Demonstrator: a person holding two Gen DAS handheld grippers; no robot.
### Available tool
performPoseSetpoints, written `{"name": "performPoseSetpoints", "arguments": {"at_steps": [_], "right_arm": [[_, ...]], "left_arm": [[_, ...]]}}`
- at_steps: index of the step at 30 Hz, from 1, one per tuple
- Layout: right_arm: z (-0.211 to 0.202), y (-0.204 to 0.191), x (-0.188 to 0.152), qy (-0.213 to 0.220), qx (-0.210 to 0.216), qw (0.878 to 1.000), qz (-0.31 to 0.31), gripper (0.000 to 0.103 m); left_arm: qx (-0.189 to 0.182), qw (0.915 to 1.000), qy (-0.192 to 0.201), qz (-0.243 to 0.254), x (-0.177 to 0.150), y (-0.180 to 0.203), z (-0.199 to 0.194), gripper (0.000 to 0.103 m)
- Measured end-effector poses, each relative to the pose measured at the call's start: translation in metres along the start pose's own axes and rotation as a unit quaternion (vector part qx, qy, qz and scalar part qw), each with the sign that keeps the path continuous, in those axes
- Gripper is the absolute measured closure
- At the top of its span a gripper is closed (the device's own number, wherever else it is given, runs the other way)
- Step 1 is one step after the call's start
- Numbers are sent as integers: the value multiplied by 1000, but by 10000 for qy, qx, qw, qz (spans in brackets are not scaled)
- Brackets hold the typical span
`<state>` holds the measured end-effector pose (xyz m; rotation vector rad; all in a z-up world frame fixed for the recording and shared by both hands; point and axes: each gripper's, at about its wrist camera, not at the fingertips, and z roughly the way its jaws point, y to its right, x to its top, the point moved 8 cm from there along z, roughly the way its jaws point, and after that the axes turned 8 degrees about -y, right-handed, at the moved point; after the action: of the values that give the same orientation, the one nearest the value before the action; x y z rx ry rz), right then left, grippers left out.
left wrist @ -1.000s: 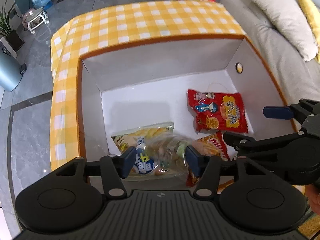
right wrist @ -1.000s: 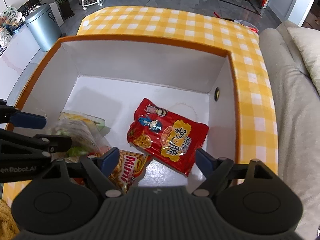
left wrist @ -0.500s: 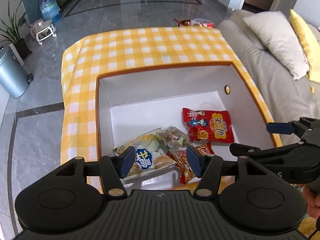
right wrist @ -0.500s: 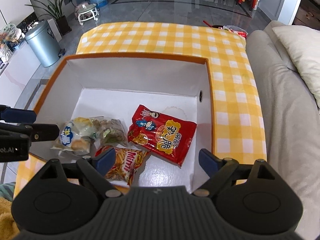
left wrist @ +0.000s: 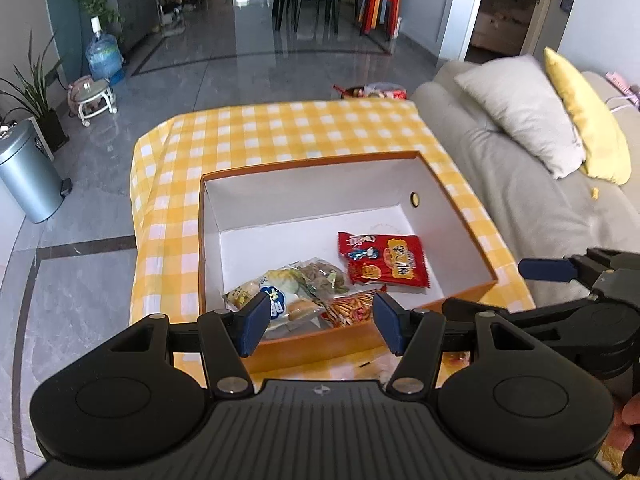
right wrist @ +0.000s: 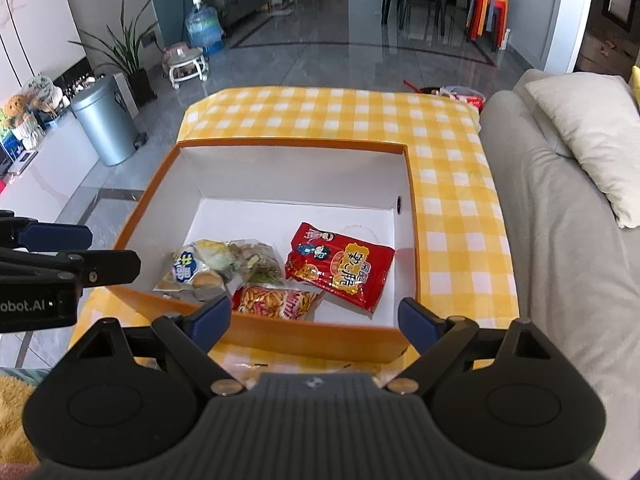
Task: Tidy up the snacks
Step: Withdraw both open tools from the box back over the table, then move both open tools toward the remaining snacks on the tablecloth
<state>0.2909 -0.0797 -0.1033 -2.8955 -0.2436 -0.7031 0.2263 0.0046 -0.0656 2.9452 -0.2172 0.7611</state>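
The clear snack bag (left wrist: pixel 280 294) with the blue-and-white label, gripped between the left gripper's pads a second ago, has been let go and now lies on the white floor of the orange box (left wrist: pixel 460 216), at its near-left corner. It is overlapped at its right by a second clear bag of greenish snacks (right wrist: pixel 258 262), with the Mimi stick pack (right wrist: pixel 276 300) just beside it against the near wall and the red cartoon packet (right wrist: pixel 340 266) to the right.

The left gripper (left wrist: pixel 318 322) has been drawn back above the near rim, its jaws parted and empty. The right gripper (right wrist: pixel 316 320) is likewise held outside the near wall, jaws spread wide with nothing between them.

Four packs are thus seen inside the box; the placement appears complete, and whether more snacks remain outside cannot be told.
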Motion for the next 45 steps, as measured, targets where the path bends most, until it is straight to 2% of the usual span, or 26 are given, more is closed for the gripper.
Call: {"name": "performPoseSetpoints", "arguments": {"at_steps": [5,10,16,19,25,31,35,39,41,45], "right_arm": [[-11,-4,-26,175,95,9998,-52,15],[-18,-5,-55,261,149,9995,-81,15],[-18,8,-88,285,291,9991,123,17],[-12,17,-103,192,194,9993,265,27],[5,25,-129,-82,190,9995,249,32],[20,22,-143,-304,490,9982,149,34],[27,10,-143,-379,642,9970,-199,34],[40,11,-144,-520,516,9970,-242,34],[49,16,-145,-621,304,9974,-209,34],[63,17,-151,-865,539,9946,-196,34]], "left_arm": [[-104,9997,217,-90,-20,5,-11,34],[-116,9996,259,-70,-46,7,-13,34],[-162,9998,114,3,-78,12,-8,34],[-218,9998,37,-1,-91,16,-2,34],[-281,9985,-270,381,-108,31,14,34],[-313,9943,-616,815,-119,40,34,34],[-368,9897,-847,1098,-125,46,50,34],[-528,9896,-921,975,-124,47,59,34],[-587,9904,-944,823,-119,47,63,32],[-623,9906,-1015,680,-112,53,72,28]]}}
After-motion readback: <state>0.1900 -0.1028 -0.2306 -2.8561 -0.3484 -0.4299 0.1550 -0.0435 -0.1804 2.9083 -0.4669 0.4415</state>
